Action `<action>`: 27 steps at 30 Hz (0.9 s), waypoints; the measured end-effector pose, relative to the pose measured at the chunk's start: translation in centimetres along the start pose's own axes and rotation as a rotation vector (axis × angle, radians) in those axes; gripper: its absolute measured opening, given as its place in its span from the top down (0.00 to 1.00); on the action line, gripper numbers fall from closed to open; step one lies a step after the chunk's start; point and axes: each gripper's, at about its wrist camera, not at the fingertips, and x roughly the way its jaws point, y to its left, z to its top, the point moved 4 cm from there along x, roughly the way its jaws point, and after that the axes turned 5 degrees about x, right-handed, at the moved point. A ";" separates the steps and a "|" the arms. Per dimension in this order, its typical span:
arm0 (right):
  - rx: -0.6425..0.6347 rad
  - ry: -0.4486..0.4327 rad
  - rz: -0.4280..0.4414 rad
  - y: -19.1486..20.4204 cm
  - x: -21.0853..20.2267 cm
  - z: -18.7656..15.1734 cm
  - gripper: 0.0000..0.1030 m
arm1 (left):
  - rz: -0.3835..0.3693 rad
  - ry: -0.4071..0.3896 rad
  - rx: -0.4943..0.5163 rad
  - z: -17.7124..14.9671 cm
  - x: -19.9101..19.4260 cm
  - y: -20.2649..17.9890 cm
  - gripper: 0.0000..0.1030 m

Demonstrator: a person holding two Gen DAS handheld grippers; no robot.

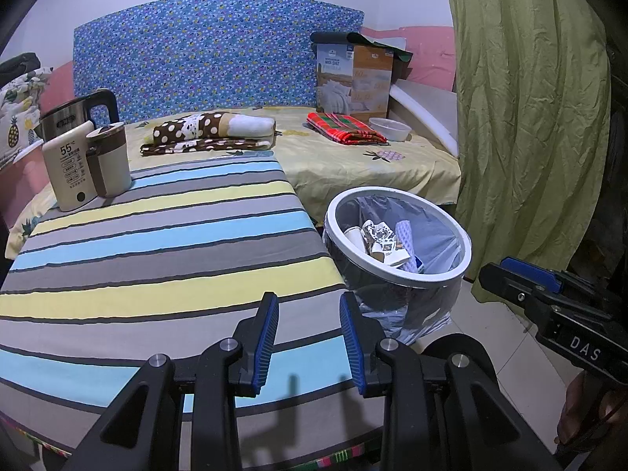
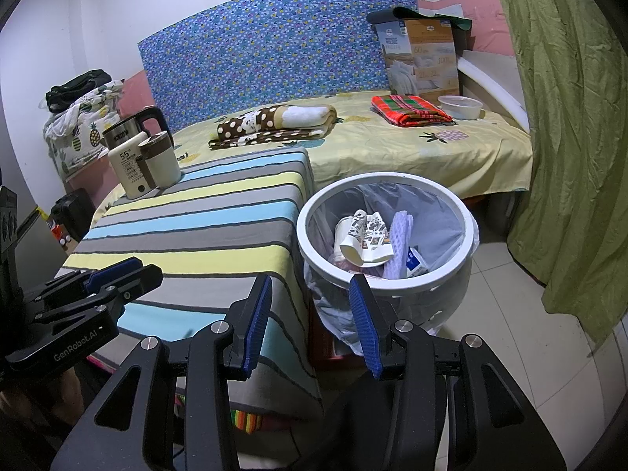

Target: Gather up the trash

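**Two empty grippers near a lined bin beside a striped table**

At the bottom centre of the left wrist view, the left gripper (image 1: 309, 306) has its blue-padded fingers spread, with nothing between them. It hovers over the near edge of a table (image 1: 157, 259) covered in grey, blue and yellow stripes. At the lower right of the same view the right gripper (image 1: 510, 274) appears side-on, and from there its fingers look close together.

At the bottom centre of the right wrist view, that gripper's own camera shows its fingers spread and empty, straddling the gap between the table corner and the bin (image 2: 386, 286). The left gripper shows at the lower left of this view.

The bin stands on the tiled floor, just beside the table's right edge, mid-frame. It has a white rim and a clear plastic liner. Inside lies the trash (image 2: 373, 243): crumpled paper cups, a white foam net and a small blue-and-white packet.

At the table's far left corner stand a cream appliance marked 55 (image 1: 68, 172), a brown-and-cream mug (image 1: 110, 161) touching it, and a steel kettle (image 1: 74, 114) behind.

Beyond the table is a bed (image 1: 353, 157) with a yellow sheet. On it lie a brown polka-dot blanket (image 1: 208, 133), a red plaid cloth (image 1: 343, 127), a clear container (image 1: 389, 128) and a cardboard box (image 1: 353, 78). A blue patterned headboard (image 1: 204, 55) rises behind. A green curtain (image 1: 530, 117) hangs along the right side.
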 end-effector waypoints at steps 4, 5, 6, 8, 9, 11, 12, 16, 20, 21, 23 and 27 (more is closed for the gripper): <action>-0.001 -0.001 0.000 0.0 0.0 0.1 0.58 | 0.000 0.001 -0.001 0.0 0.0 0.0 0.69; -0.001 -0.001 0.000 0.0 0.0 0.0 0.58 | 0.001 0.001 0.000 0.0 0.0 0.0 0.69; -0.001 0.000 0.001 0.0 0.0 0.0 0.58 | 0.001 0.001 -0.001 -0.1 0.0 0.0 0.69; -0.001 0.000 0.001 0.0 0.0 0.0 0.58 | 0.001 0.002 -0.001 -0.1 0.0 0.0 0.69; -0.001 0.000 0.001 0.0 0.0 0.0 0.58 | 0.001 0.002 -0.001 0.0 0.0 0.0 0.69; -0.002 0.000 0.002 0.0 0.1 0.1 0.58 | 0.002 0.003 -0.001 -0.1 0.0 0.1 0.69; -0.001 0.000 0.002 0.0 0.1 0.1 0.58 | 0.003 0.003 -0.001 -0.1 0.1 0.1 0.69; -0.002 0.000 0.002 0.0 0.0 0.1 0.58 | 0.004 0.005 0.000 -0.2 0.0 0.1 0.69; -0.002 0.001 0.002 0.1 0.1 0.1 0.58 | 0.005 0.004 0.000 -0.2 0.0 0.1 0.69; -0.002 0.001 0.002 0.1 0.1 0.1 0.58 | 0.003 0.004 0.000 -0.2 0.0 0.1 0.69; -0.002 0.003 0.003 0.2 0.1 0.0 0.58 | 0.006 0.004 0.001 -0.1 0.0 0.1 0.69; -0.006 0.006 0.009 0.3 0.2 0.1 0.58 | 0.016 0.002 0.006 -0.3 0.0 0.2 0.69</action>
